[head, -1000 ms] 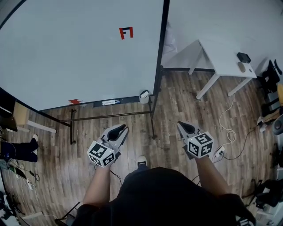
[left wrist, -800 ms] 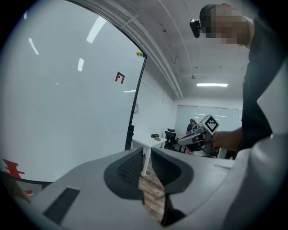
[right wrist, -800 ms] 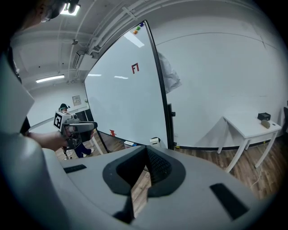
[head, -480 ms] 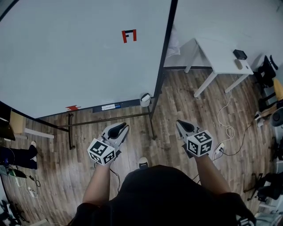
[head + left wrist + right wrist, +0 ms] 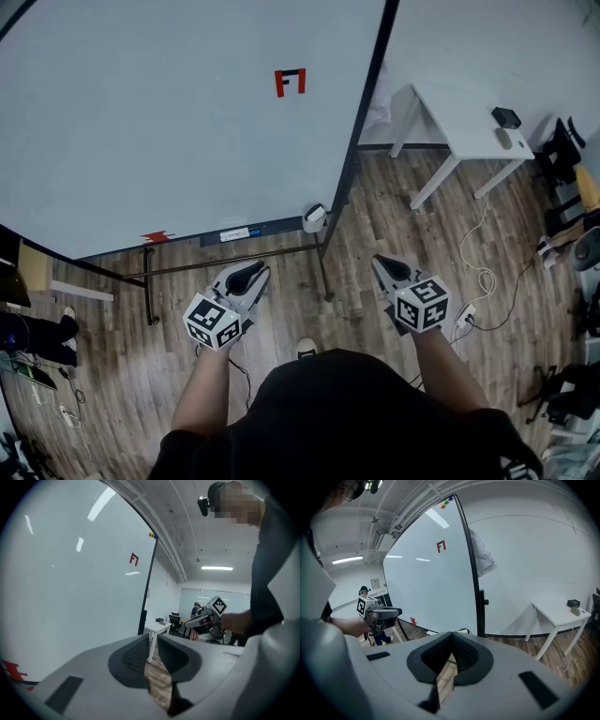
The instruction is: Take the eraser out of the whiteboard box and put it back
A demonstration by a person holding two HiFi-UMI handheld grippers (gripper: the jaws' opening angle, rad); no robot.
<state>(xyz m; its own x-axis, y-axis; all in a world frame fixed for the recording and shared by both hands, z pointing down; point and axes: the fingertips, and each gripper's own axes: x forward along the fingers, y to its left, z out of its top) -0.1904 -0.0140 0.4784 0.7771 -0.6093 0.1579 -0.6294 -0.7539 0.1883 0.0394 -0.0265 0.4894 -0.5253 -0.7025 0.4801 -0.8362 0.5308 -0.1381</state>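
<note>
The person stands facing a whiteboard [image 5: 169, 122] on a dark frame, a gripper in each hand, both held low over the wood floor [image 5: 375, 216] and well short of the board.

The left gripper [image 5: 253, 271] points towards the board's lower edge. In the left gripper view its jaws stand together with only a sliver between the tips, and nothing is in them; floor shows through the gap lower down. The right gripper [image 5: 382, 265] is level with it on the other side of the body, pointing at the floor right of the frame post. In the right gripper view its tips [image 5: 450, 633] meet and it too holds nothing.

A small white box [image 5: 314, 217] hangs at the board's lower right corner, just beside the post. Something dark shows at its mouth; whether that is the eraser cannot be told at this size. Neither gripper is near the box. A dark tray [image 5: 267, 228] runs along the bottom edge left of the box, with a white and blue strip [image 5: 234, 233] on it and a red scrap [image 5: 157, 237] further left. A red mark [image 5: 291, 82] sits high on the board.

Right of the board stands a white table [image 5: 459, 122] with two small dark things [image 5: 505, 117] on it
</note>
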